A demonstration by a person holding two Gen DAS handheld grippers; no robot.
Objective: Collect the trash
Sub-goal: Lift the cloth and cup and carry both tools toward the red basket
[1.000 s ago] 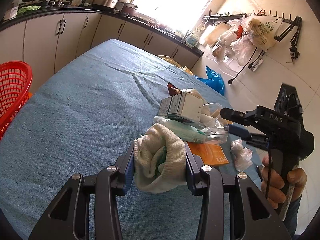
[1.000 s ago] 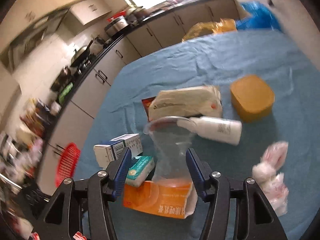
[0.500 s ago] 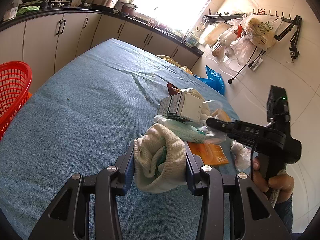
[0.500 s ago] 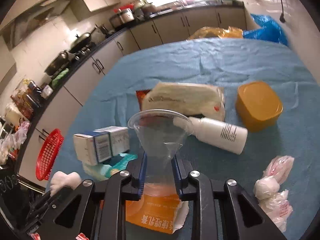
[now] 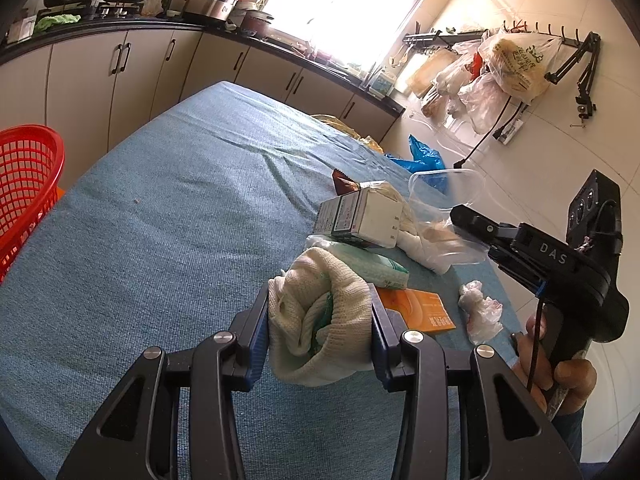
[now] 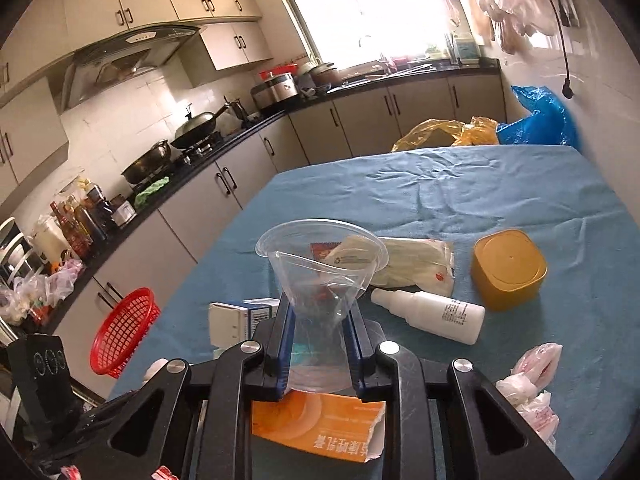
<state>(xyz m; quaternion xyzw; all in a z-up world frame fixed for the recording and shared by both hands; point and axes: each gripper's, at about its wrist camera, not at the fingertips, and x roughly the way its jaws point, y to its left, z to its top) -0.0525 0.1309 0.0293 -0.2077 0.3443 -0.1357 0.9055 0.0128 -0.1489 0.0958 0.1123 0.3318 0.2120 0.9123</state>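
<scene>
two grippers are at work over one blue-covered table (image 6: pixel 500 200). left gripper (image 5: pixel 319 330) is clamped on a rolled cream cloth (image 5: pixel 320 320), its two pads pressing either side, held just above the table's near part. right gripper (image 6: pixel 320 340) is closed tight on one clear plastic cup (image 6: pixel 320 272), squashing its lower half flat between the pads while the round rim stands open above; the jaws have just been closing on it. in the left view the cup is raised off the pile, and one hand (image 5: pixel 560 372) grips the right tool's handle.

on the table the rest of the trash lies close together: one white carton (image 5: pixel 360 220), one green packet (image 5: pixel 372 266) just beside it, one torn orange box (image 6: pixel 320 424) under the right gripper, one white bottle (image 6: pixel 432 312) on its side, one cream bag (image 6: pixel 412 264) behind the bottle, one yellow tub (image 6: pixel 508 268) to the right, apart from the bottle, and one crumpled white-and-pink wrapper (image 6: pixel 528 384) near the table's edge. one red basket (image 6: pixel 124 328) sits off the table's left side, well apart from the pile.
</scene>
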